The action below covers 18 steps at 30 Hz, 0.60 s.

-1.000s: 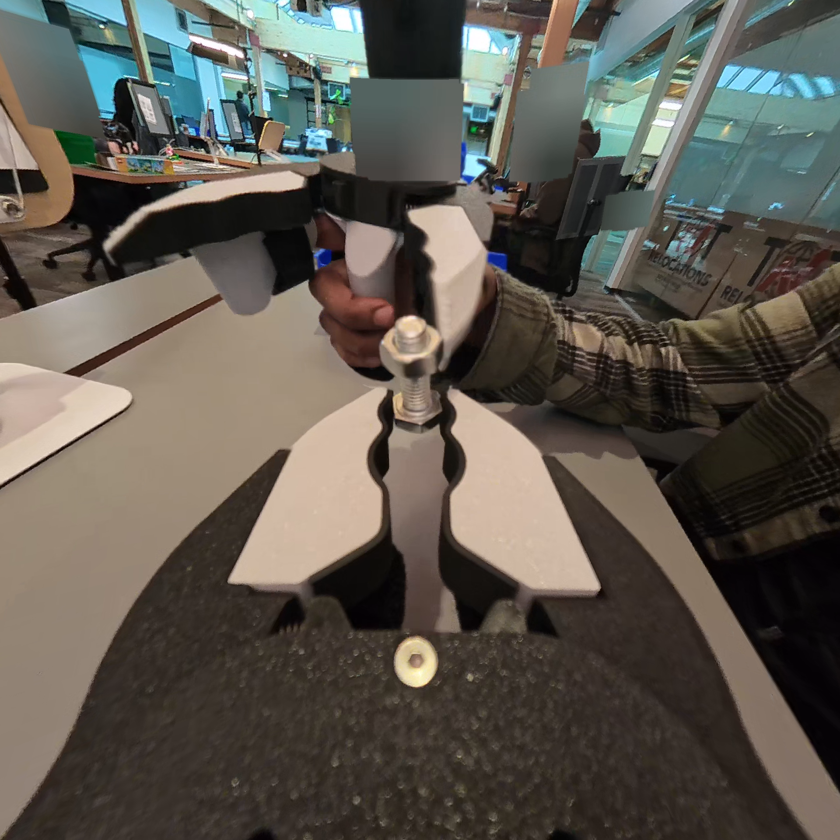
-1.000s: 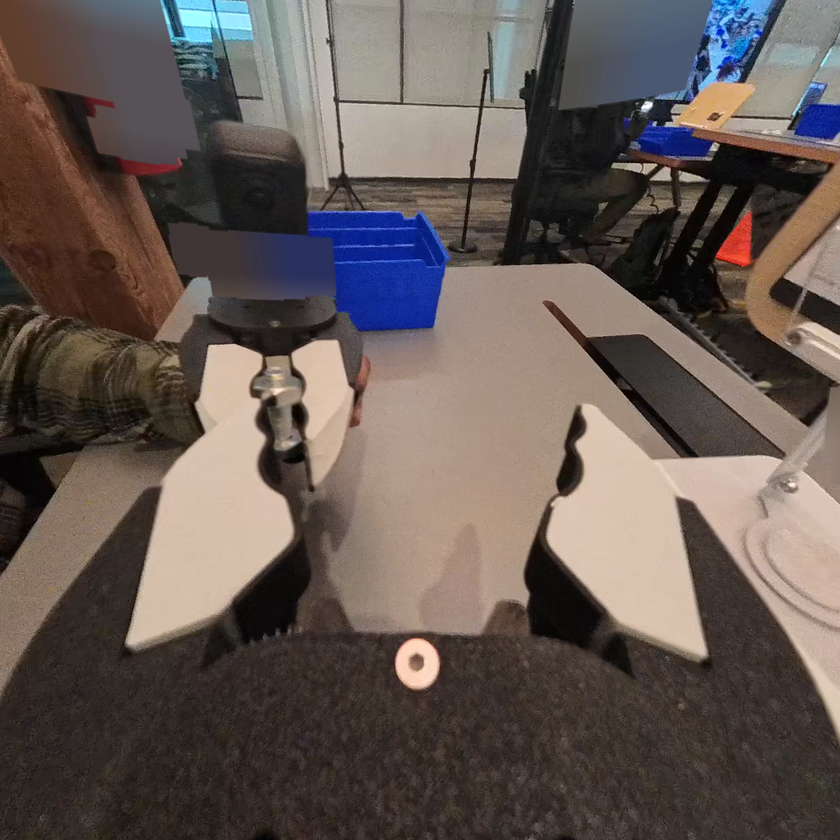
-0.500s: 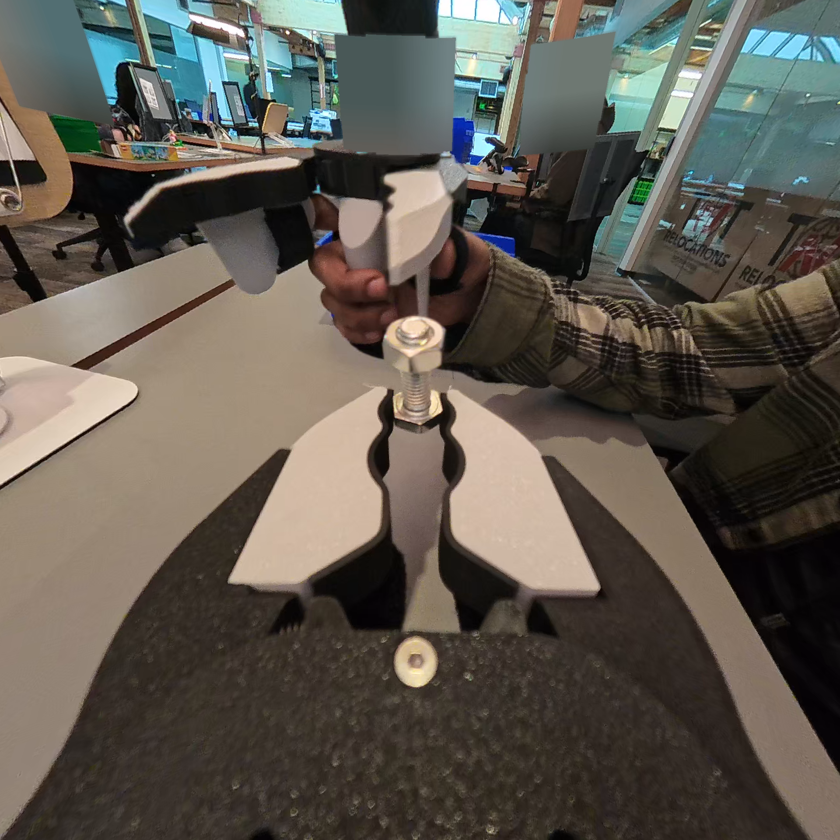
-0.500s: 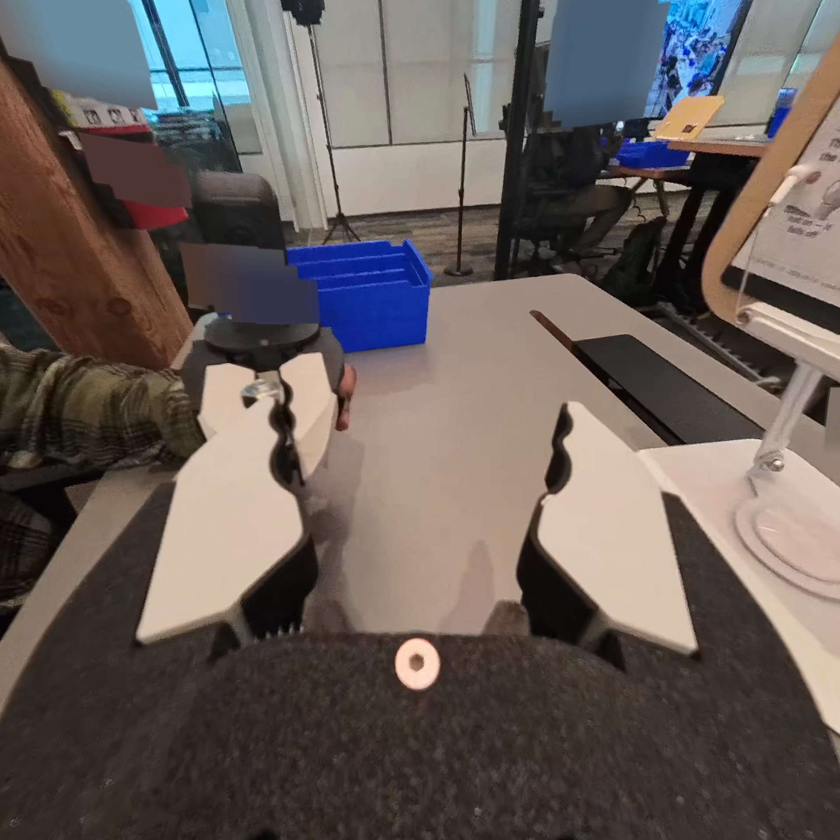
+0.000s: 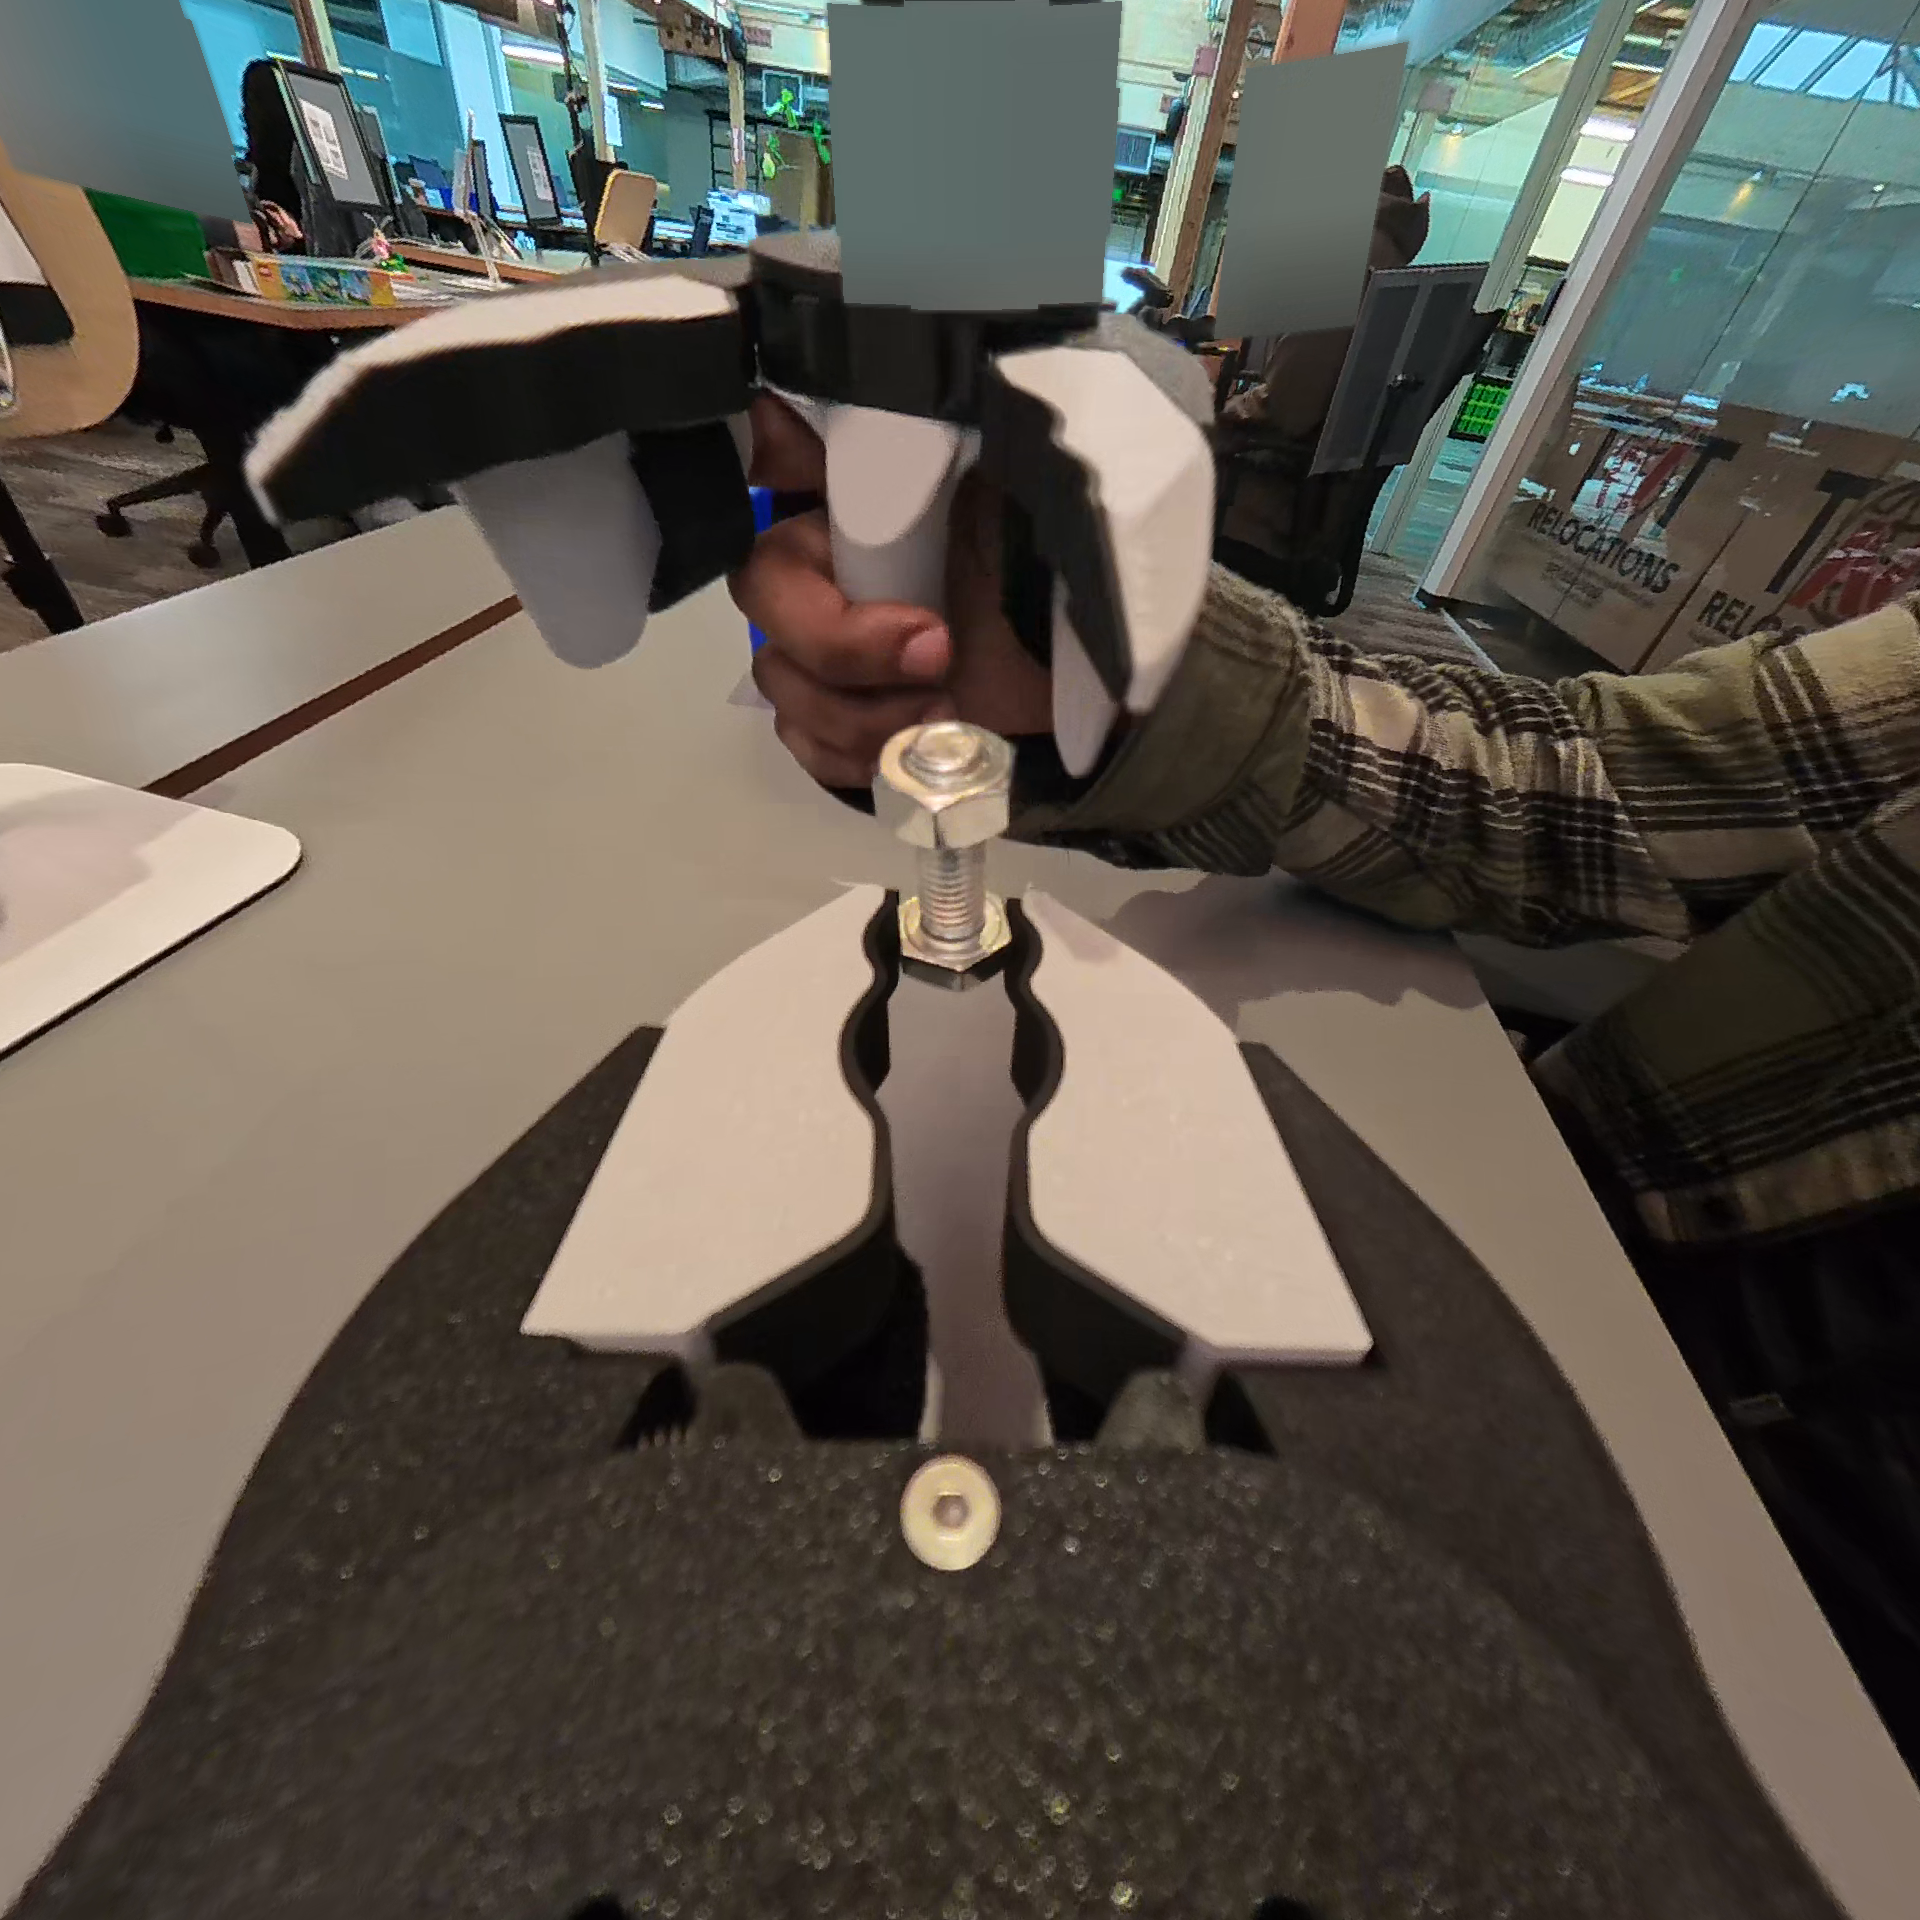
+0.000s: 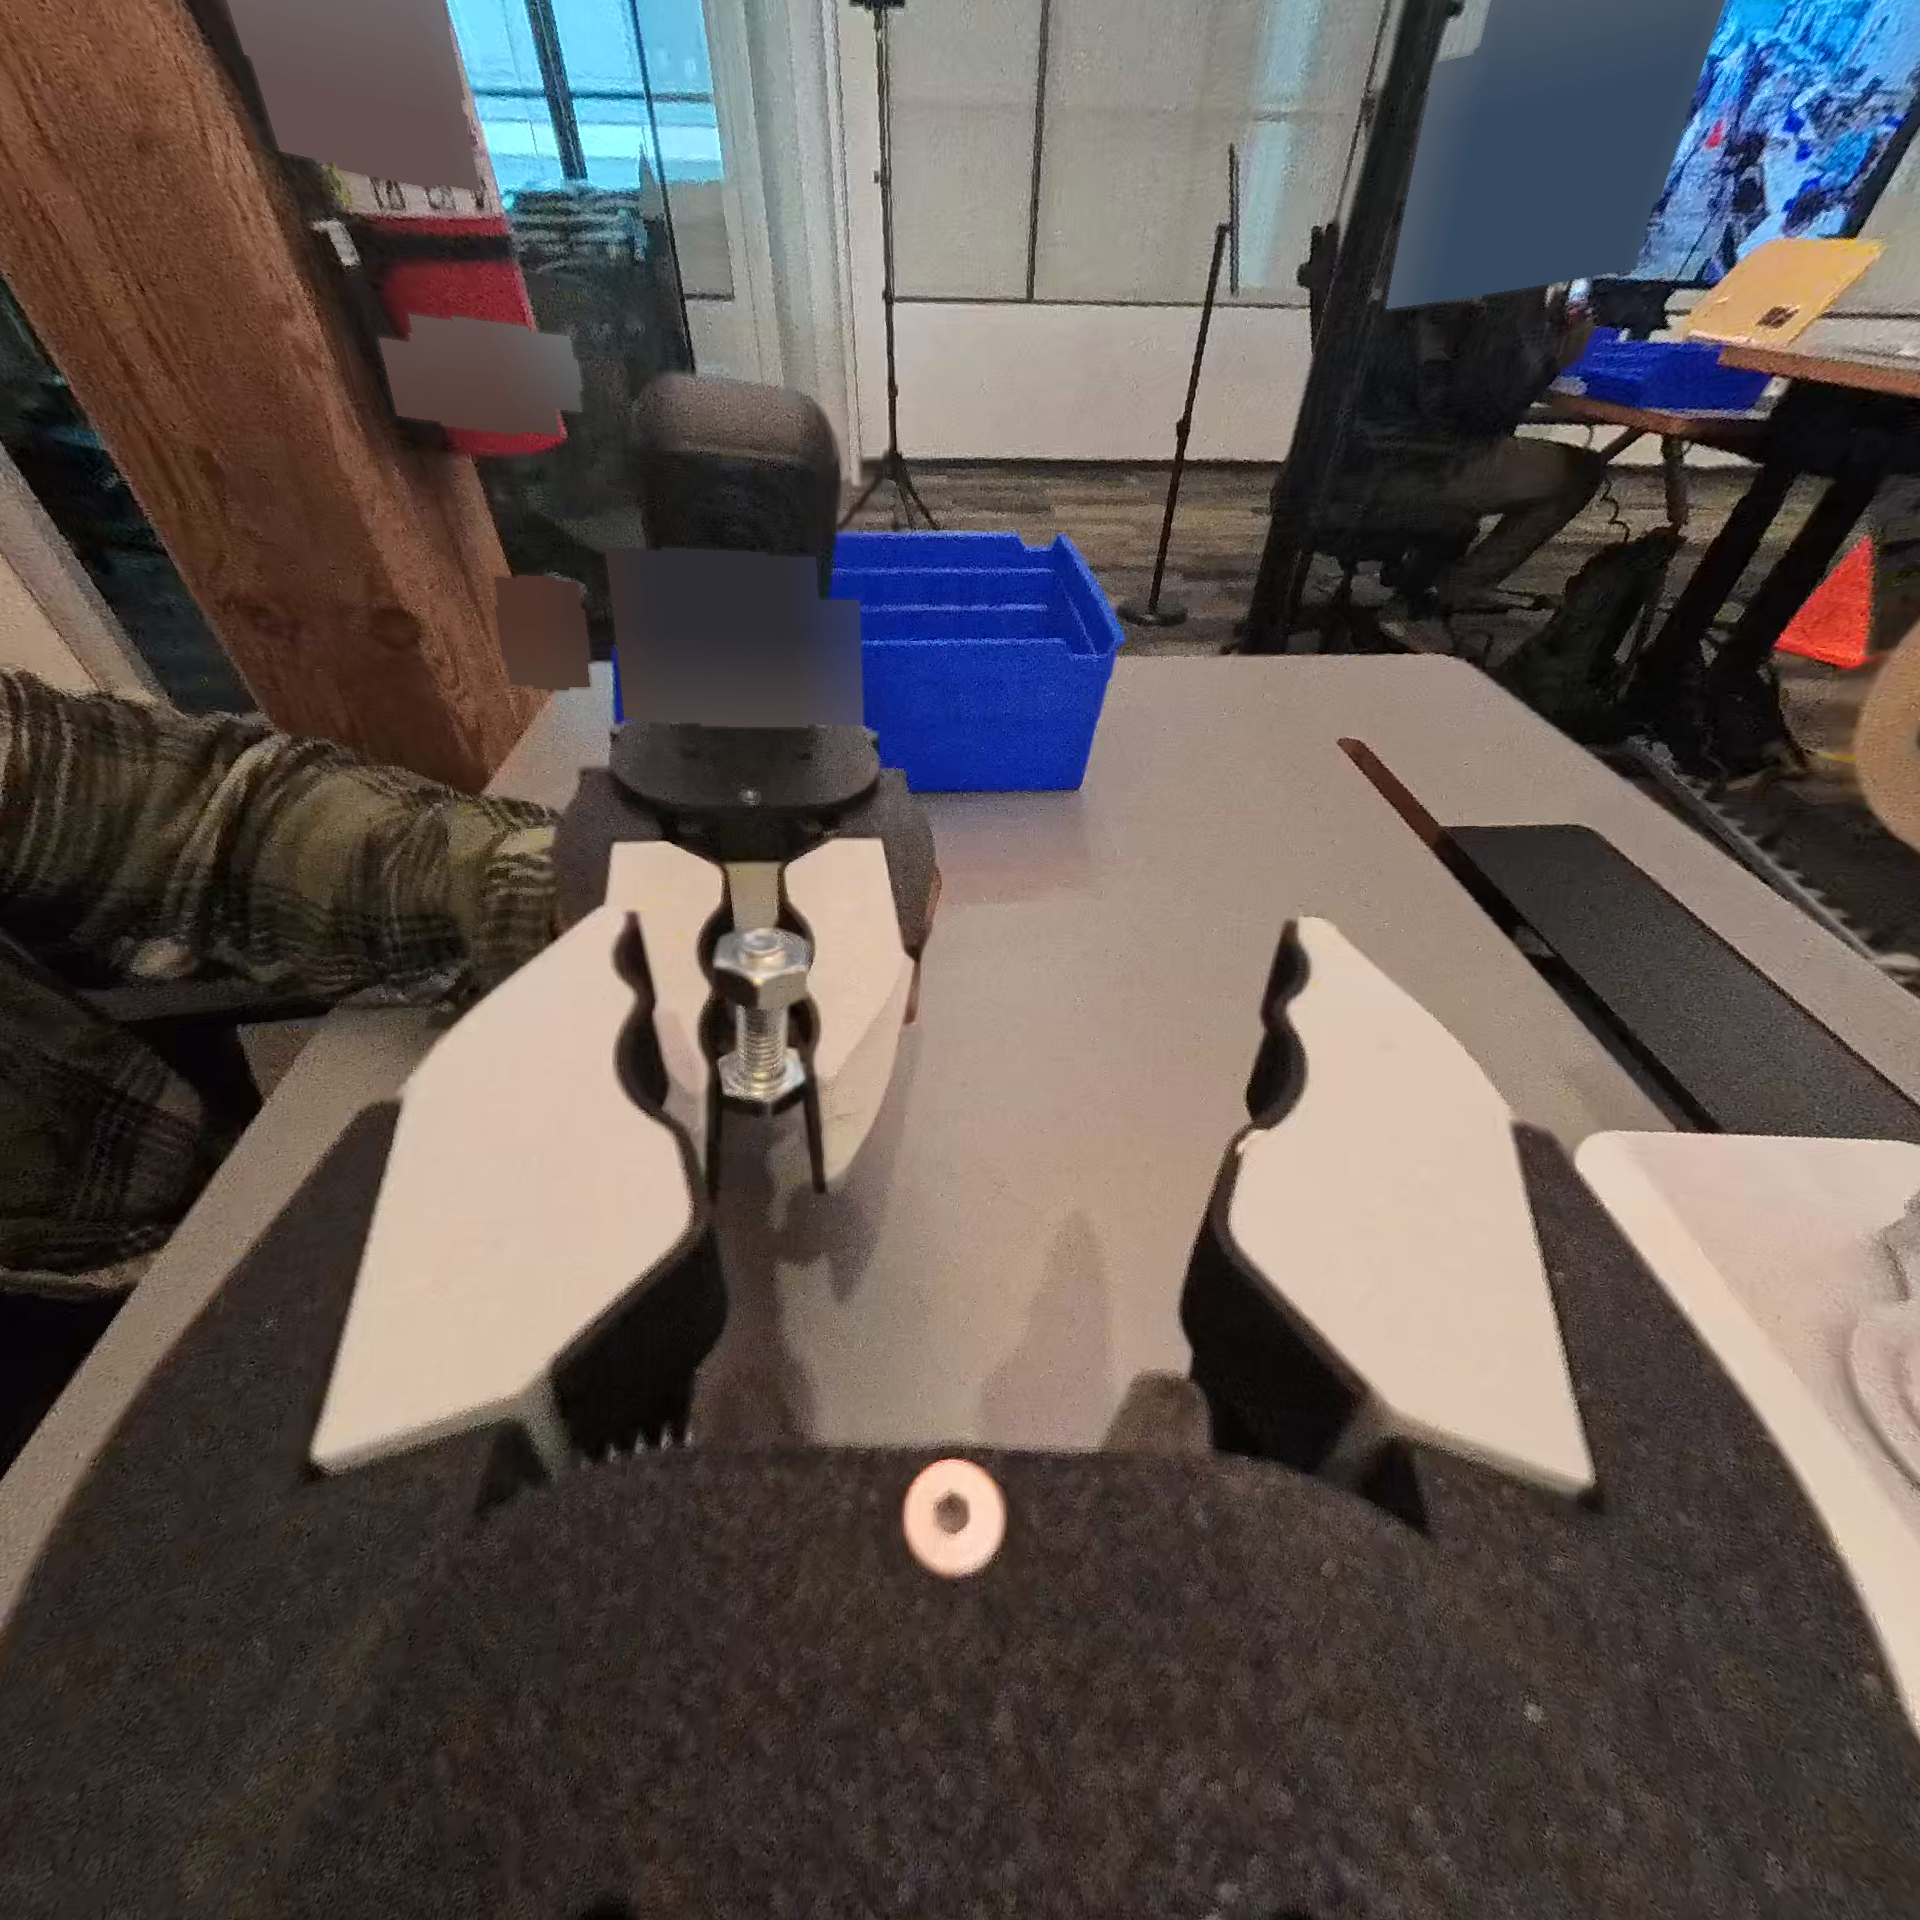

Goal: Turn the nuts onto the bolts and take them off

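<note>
Bolt (image 5: 948, 883) upright, nut (image 5: 943, 800) topmost; left gripper (image 5: 951, 940) fingers clamping head; right gripper (image 6: 961, 1049) fingers apart.

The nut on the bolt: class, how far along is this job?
Done: the nut sits threaded at the bolt's tip. In hand: the left gripper clamps the bolt's head upright; the right gripper is open, off the nut. Left: whichever way it goes, more turning.

Bolt head hidden in the grip

The bolt (image 5: 948, 894) head sits hidden between the left gripper (image 5: 951, 961) fingertips; the plaid sleeve (image 5: 1621, 790) runs off frame.
</note>
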Tool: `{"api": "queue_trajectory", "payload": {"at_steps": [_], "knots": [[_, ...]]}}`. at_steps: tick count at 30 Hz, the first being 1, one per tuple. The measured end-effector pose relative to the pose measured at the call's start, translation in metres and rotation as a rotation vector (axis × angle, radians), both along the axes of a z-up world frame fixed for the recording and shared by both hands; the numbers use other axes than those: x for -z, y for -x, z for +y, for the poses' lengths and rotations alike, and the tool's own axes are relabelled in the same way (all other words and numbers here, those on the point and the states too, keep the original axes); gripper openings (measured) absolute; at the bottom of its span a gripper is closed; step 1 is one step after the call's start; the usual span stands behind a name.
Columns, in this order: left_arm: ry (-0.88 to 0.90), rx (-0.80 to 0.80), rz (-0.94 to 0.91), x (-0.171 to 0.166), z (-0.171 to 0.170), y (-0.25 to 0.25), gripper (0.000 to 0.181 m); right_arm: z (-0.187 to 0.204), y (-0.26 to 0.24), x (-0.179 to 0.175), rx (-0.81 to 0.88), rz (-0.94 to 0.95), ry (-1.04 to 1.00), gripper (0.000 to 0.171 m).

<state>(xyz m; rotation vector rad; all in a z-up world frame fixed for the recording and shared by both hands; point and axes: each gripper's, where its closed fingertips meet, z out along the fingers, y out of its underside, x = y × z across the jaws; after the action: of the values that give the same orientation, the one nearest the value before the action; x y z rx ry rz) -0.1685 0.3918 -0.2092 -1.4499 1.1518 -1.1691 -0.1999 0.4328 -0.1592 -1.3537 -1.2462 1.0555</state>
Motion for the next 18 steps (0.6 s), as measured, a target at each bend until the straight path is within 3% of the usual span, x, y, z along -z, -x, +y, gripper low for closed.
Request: {"api": "queue_trajectory", "payload": {"at_steps": [3, 5, 11, 14, 18], "knots": [[-0.017, -0.003, 0.013, 0.000, -0.001, 0.000, 0.019, 0.013, -0.004, 0.012, 0.065, -0.077, -0.035, 0.115], [-0.023, -0.005, 0.010, -0.002, -0.001, 0.001, 0.019, 0.027, -0.020, 0.011, 0.123, -0.055, -0.008, 0.107], [-0.017, 0.003, 0.017, 0.001, -0.002, -0.002, 0.019, -0.002, 0.000, 0.000, 0.008, -0.027, -0.032, 0.109], [-0.025, -0.008, 0.030, 0.001, -0.001, -0.001, 0.019, 0.012, -0.007, 0.010, 0.070, -0.077, -0.052, 0.114], [-0.023, -0.004, 0.021, -0.001, -0.001, 0.000, 0.019, 0.020, -0.022, 0.004, 0.093, -0.025, -0.007, 0.107]]}}
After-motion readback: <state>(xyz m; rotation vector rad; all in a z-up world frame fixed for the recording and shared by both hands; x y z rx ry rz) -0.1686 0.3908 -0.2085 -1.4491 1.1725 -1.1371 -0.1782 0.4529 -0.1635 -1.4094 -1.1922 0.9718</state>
